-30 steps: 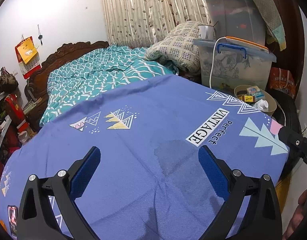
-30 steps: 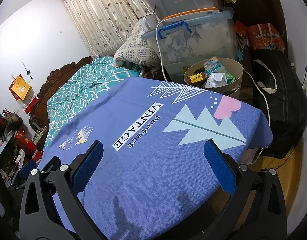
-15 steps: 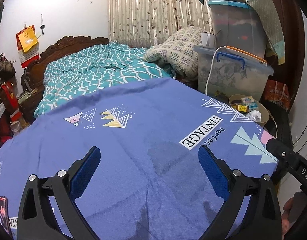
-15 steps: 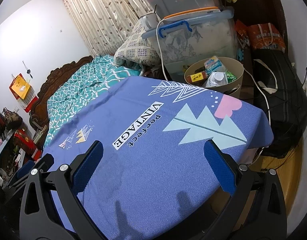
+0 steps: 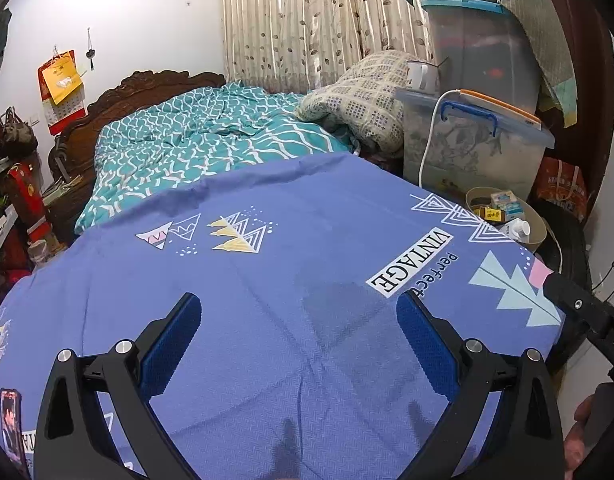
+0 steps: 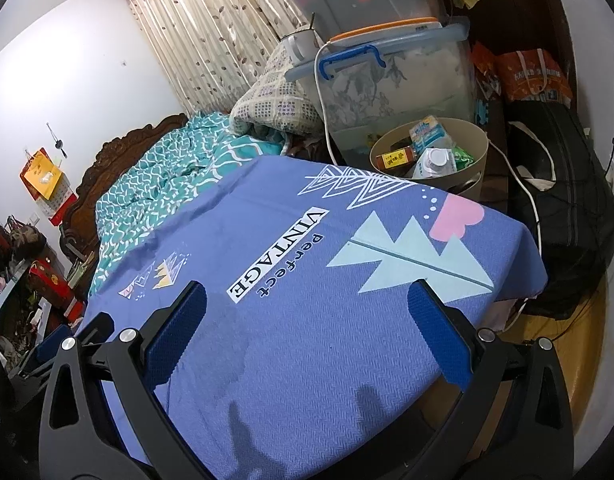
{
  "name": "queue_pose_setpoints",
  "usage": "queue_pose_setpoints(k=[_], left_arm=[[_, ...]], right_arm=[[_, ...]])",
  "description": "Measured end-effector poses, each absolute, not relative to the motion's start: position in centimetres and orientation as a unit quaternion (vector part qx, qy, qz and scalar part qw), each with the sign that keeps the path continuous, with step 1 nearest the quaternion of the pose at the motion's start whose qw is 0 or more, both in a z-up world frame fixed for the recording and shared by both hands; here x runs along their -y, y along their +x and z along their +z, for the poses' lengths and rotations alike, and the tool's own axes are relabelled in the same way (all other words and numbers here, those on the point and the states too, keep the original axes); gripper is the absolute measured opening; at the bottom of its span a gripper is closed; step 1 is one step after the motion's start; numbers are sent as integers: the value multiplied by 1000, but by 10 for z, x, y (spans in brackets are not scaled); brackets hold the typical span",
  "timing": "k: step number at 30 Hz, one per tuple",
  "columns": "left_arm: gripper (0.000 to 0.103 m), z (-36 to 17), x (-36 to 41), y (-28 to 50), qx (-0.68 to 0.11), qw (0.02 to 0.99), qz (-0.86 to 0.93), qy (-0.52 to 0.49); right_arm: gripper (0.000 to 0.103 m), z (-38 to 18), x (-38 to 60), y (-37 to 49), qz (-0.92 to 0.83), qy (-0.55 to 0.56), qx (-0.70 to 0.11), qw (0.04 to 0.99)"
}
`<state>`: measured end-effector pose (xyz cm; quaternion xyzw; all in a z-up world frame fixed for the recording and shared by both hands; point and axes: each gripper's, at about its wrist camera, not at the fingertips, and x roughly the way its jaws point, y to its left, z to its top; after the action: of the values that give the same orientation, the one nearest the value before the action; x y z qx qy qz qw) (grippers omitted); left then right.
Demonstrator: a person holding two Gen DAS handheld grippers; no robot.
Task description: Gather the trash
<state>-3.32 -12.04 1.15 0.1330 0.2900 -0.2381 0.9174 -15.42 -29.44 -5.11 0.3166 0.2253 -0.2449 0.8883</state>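
Beyond the far right corner of the blue cloth [image 6: 307, 320], the trash bin [image 6: 473, 136] sits nearer the right gripper [image 6: 307, 330]; both it and the left gripper [image 5: 297, 342] gape wide, empty.

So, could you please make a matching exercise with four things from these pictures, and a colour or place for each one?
Things:
1. bin
2. tablecloth
3. mug
4. phone

Descriptions:
A. blue, with the word VINTAGE
B. on the lid of a plastic box
C. beige, with cartons inside
D. at the table's near left edge

Pairs: 1-C, 2-A, 3-B, 4-D
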Motion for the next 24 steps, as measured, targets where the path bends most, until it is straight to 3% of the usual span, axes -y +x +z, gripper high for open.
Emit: queue_pose_setpoints(k=[24], left_arm=[[94, 6, 123, -36, -291, 913, -247, 142]], right_arm=[[100, -49, 293, -154, -244, 313, -224, 890]])
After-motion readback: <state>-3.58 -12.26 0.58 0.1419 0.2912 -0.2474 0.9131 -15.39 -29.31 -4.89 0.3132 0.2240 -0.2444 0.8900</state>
